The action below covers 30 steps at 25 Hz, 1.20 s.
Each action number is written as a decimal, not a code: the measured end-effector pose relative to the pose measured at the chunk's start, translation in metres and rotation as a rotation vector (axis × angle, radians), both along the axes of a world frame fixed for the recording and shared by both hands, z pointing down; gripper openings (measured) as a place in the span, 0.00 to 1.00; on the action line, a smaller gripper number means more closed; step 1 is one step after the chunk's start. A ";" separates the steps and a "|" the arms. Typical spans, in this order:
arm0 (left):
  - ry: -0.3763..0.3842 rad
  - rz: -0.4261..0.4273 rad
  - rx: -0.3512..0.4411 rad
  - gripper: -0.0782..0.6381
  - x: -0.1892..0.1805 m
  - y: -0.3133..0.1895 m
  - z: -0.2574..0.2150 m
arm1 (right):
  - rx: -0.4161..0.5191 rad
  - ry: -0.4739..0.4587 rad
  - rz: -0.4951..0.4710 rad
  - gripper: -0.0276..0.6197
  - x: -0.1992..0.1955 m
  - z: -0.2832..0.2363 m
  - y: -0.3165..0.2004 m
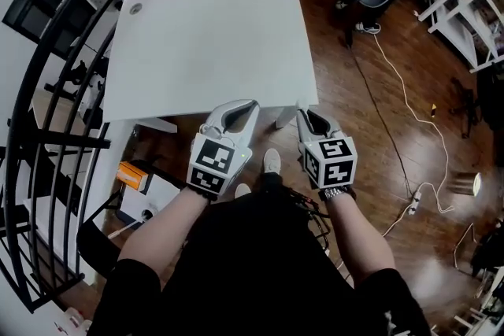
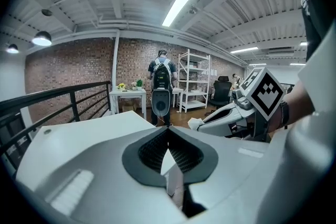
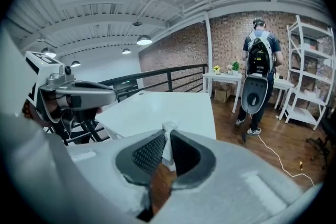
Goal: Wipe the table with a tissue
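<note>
At the table [image 1: 213, 51] edge, right hand-held gripper [image 1: 302, 111] pinches tissue [image 3: 168, 145]

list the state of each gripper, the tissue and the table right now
left gripper: fingers shut, nothing between them
right gripper: fingers shut on the tissue
tissue: pinched, a tuft sticking out past the fingertips
table: top bare but for a small round disc at one corner

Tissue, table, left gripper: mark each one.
tissue [image 3: 168, 140], right gripper view, strip pinched between the jaws.
table [image 1: 205, 43], head view, bare white top.
left gripper [image 2: 168, 131], left gripper view, where its closed tips meet.
</note>
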<state>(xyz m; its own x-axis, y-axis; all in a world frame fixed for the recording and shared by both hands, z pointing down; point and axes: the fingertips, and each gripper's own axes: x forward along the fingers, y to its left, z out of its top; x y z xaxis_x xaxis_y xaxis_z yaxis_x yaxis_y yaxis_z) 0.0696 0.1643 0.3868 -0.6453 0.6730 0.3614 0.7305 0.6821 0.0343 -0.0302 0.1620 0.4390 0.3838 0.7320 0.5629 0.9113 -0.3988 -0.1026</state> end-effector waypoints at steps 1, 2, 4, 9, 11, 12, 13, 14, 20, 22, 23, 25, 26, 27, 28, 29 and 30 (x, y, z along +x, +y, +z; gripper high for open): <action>-0.004 0.003 -0.006 0.13 0.004 -0.006 -0.003 | -0.008 0.003 0.000 0.07 0.006 -0.004 -0.007; -0.008 0.007 -0.011 0.13 0.008 -0.012 -0.005 | -0.016 0.006 0.000 0.07 0.012 -0.008 -0.014; -0.011 0.018 -0.019 0.13 0.013 -0.021 -0.011 | -0.032 0.014 0.003 0.07 0.021 -0.017 -0.024; -0.026 0.036 -0.032 0.13 0.013 -0.032 -0.023 | -0.085 0.036 -0.003 0.07 0.033 -0.044 -0.040; -0.033 0.040 -0.038 0.13 0.012 -0.036 -0.027 | -0.111 0.045 -0.010 0.07 0.037 -0.055 -0.045; -0.036 0.043 -0.042 0.13 0.011 -0.038 -0.030 | -0.121 0.049 -0.012 0.07 0.038 -0.060 -0.048; -0.040 0.045 -0.046 0.13 0.010 -0.040 -0.033 | -0.131 0.054 -0.015 0.07 0.038 -0.065 -0.050; -0.043 0.045 -0.050 0.13 0.009 -0.042 -0.035 | -0.138 0.059 -0.017 0.07 0.038 -0.068 -0.051; -0.058 0.029 -0.066 0.13 0.001 -0.052 -0.048 | -0.166 0.089 -0.043 0.07 0.035 -0.080 -0.063; -0.061 0.020 -0.072 0.13 -0.003 -0.054 -0.052 | -0.178 0.098 -0.057 0.07 0.032 -0.085 -0.064; -0.062 0.016 -0.075 0.13 -0.005 -0.055 -0.053 | -0.184 0.102 -0.063 0.07 0.030 -0.087 -0.065; -0.063 0.009 -0.082 0.13 -0.010 -0.058 -0.054 | -0.197 0.107 -0.072 0.07 0.025 -0.090 -0.066; -0.062 0.005 -0.085 0.13 -0.012 -0.058 -0.054 | -0.203 0.108 -0.075 0.07 0.022 -0.091 -0.066; -0.061 0.001 -0.085 0.13 -0.014 -0.059 -0.054 | -0.207 0.109 -0.079 0.07 0.020 -0.092 -0.066; -0.061 -0.002 -0.085 0.13 -0.016 -0.059 -0.054 | -0.210 0.110 -0.083 0.07 0.017 -0.093 -0.067; -0.060 -0.005 -0.084 0.13 -0.018 -0.059 -0.053 | -0.212 0.111 -0.086 0.07 0.015 -0.093 -0.067; -0.059 -0.006 -0.084 0.13 -0.020 -0.059 -0.054 | -0.214 0.113 -0.088 0.07 0.013 -0.094 -0.067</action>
